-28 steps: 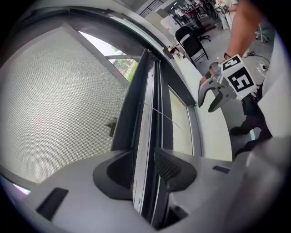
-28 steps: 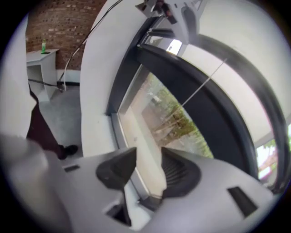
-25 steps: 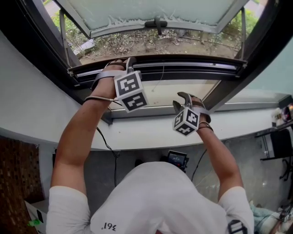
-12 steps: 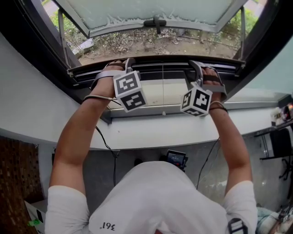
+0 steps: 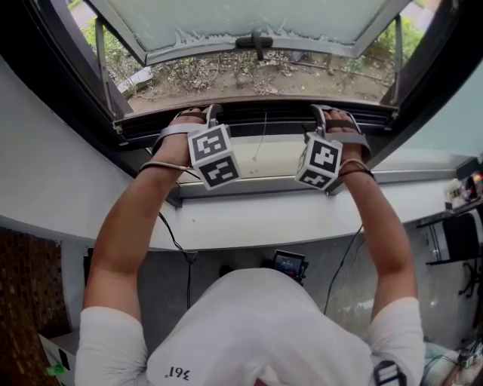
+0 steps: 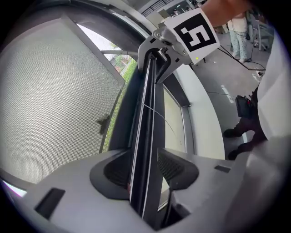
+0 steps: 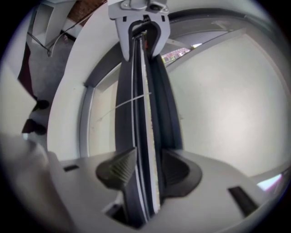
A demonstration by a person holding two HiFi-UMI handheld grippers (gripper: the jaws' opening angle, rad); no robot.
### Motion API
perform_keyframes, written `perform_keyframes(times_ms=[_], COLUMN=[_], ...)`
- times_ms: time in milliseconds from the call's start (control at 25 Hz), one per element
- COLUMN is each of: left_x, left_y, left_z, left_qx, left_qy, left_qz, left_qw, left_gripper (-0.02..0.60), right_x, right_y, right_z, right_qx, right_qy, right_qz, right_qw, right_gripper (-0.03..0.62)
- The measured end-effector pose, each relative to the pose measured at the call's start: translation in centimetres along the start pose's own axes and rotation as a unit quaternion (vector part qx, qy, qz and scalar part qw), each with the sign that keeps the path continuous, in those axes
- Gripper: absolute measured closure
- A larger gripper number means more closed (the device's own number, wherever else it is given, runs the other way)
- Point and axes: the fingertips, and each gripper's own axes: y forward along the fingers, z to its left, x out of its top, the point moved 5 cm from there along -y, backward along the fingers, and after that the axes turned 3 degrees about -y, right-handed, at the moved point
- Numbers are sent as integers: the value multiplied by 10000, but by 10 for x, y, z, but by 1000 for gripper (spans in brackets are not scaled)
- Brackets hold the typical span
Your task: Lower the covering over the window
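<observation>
The covering's dark bottom bar [image 5: 264, 113] runs across the window opening, with a thin pull cord [image 5: 260, 139] hanging from its middle. My left gripper [image 5: 198, 114] straddles the bar's left part. In the left gripper view the bar [image 6: 148, 113] passes between the pads of the left gripper [image 6: 144, 166], with a slight gap on the right. My right gripper [image 5: 332, 113] straddles the bar's right part, and the bar [image 7: 138, 91] runs between the pads of the right gripper [image 7: 143, 168]. Both grippers' jaws have just been opening, with the bar between them.
Beyond the bar the window sash [image 5: 249, 22] swings outward, its handle [image 5: 256, 41] at the lower edge. A white sill [image 5: 249, 215] curves below the frame. Black cables and a small device [image 5: 290, 262] lie on the floor beneath.
My right gripper has risen from just above the sill to the bar and rolled so that it straddles it. The left gripper has stayed on the bar.
</observation>
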Motion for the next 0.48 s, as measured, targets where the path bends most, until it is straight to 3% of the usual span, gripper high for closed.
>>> perform_keyframes(times_ms=[480], left_x=[-9], left_y=[22], left_z=[-25], left_qx=[-365], left_qy=[7], left_qz=[222], left_qw=[9991], left_gripper=[377], right_x=[2], right_y=[11], right_z=[26], right_qx=[967], right_qy=[-217], right_qz=[306], right_qw=[9946], right_gripper=[415])
